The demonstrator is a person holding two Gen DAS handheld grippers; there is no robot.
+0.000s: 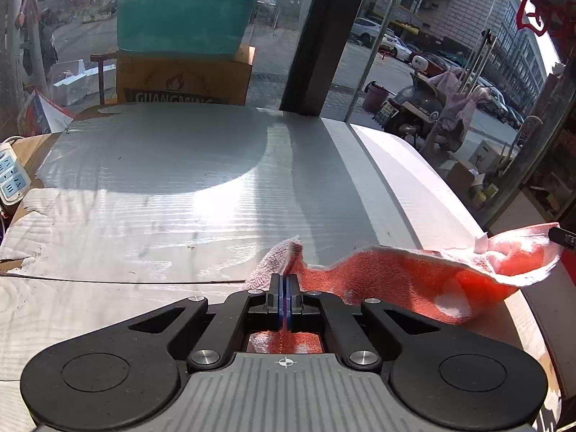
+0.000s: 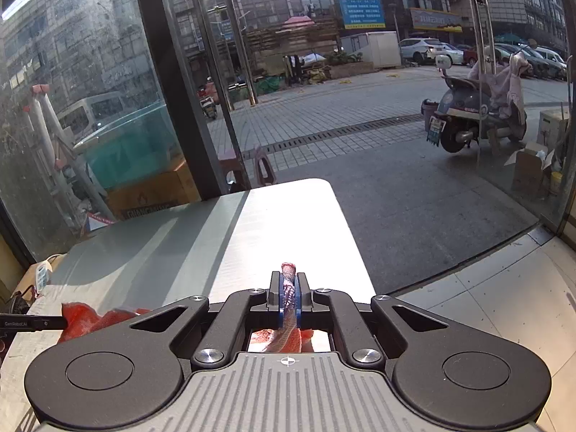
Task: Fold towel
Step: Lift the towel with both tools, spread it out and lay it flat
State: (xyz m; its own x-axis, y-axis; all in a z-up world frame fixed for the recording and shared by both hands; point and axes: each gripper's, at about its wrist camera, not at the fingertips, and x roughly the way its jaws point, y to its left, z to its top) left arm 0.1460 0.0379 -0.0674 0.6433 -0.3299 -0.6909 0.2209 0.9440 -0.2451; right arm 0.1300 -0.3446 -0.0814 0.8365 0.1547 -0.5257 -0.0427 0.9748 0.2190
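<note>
Towel [image 1: 414,280], orange-red, hangs stretched between left gripper [image 1: 287,289] and right gripper [image 2: 288,293], both fingers pinching its edge.

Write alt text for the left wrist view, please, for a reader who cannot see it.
The left gripper has its fingers shut on one end of an orange-red towel, which stretches right, held above a white table, to the other gripper's tip at the frame edge. Beyond the table, a glass wall shows a yellow carton, a scooter and a sunny street.

The towel [image 1: 414,280] hangs between the left gripper [image 1: 287,288] and right gripper [image 2: 288,291], above the table [image 1: 162,187]
</note>
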